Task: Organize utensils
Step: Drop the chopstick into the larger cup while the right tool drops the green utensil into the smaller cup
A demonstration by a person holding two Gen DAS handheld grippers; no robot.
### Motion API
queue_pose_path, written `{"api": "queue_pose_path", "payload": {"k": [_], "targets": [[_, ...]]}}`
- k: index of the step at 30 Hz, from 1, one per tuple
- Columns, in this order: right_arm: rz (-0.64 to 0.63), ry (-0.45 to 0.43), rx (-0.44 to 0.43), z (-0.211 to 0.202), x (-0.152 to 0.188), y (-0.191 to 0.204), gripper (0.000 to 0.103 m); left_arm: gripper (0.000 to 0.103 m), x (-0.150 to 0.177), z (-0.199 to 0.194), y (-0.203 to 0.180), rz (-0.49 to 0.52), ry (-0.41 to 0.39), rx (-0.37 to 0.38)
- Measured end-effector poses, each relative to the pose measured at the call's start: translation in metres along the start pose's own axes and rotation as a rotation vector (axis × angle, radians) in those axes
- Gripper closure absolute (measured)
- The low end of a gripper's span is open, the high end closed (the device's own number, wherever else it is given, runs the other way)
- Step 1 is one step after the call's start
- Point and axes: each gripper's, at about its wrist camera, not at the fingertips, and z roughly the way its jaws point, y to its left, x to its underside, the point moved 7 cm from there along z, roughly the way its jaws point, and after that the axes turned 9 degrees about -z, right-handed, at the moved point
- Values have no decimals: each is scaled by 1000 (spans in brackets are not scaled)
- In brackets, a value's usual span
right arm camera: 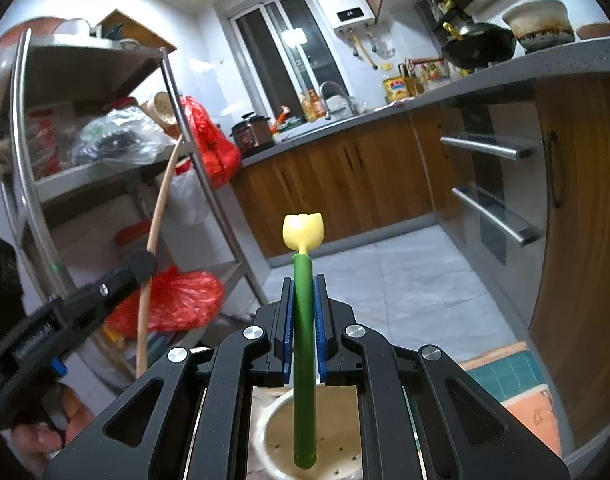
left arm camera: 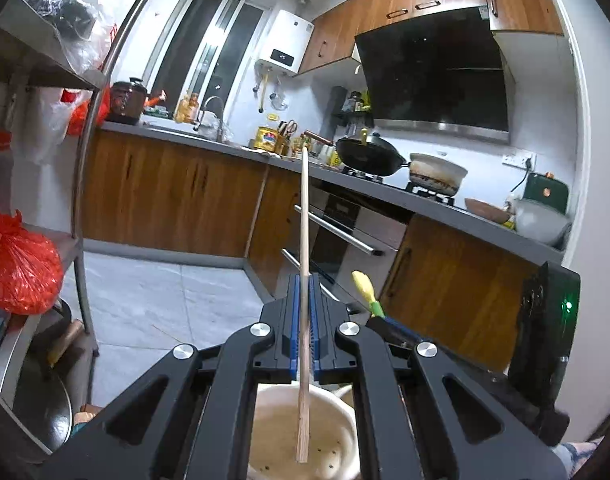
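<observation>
Left gripper (left arm camera: 303,320) is clenched on a wooden chopstick (left arm camera: 303,240). The stick's long axis runs 6 to 12 o'clock along the fingers, its lower end hanging inside the mouth of the holder (left arm camera: 337,404) directly beneath. Right gripper (right arm camera: 303,312) is clenched on a green stem utensil with yellow tulip top (right arm camera: 303,344), same upright axis, lower tip also over the holder's perforated base. Judgement: both arms stand equally near; the coming move is a straight descent and release. The holder's supporting surface is hidden. Beyond: tiled floor at 12 o'clock, metal shelving (right arm camera: 105,176) at 9 to 10 o'clock in the right view, counter (left arm camera: 385,192) with wok (left arm camera: 369,152) at 1 o'clock in the left view.
</observation>
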Motion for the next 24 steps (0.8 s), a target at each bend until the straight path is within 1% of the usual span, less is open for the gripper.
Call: {"api": "queue_pose_path", "payload": {"k": [3,5,9,12,17,19,24], "targets": [[-22,7,48,8,10,-3,93,99,13,5,3,20,12,-30],[-26,2,60,9,14,-6,93,99,19,5,6,24,20,-39],[-65,0,77,9,19,-3,93,99,27,5,14,-1,51,-39],[-96,31,92,9,24,-1,93,99,35,1,17,17,74,-45],[-118,78,76,-1,30,4,93,99,46,-6,16,45,116,-61],[-121,103,74,-5,34,5,93,99,50,-7,17,60,130,-83],[-101,176,71,-10,45,1,93,99,53,-11,19,52,142,-98]]}}
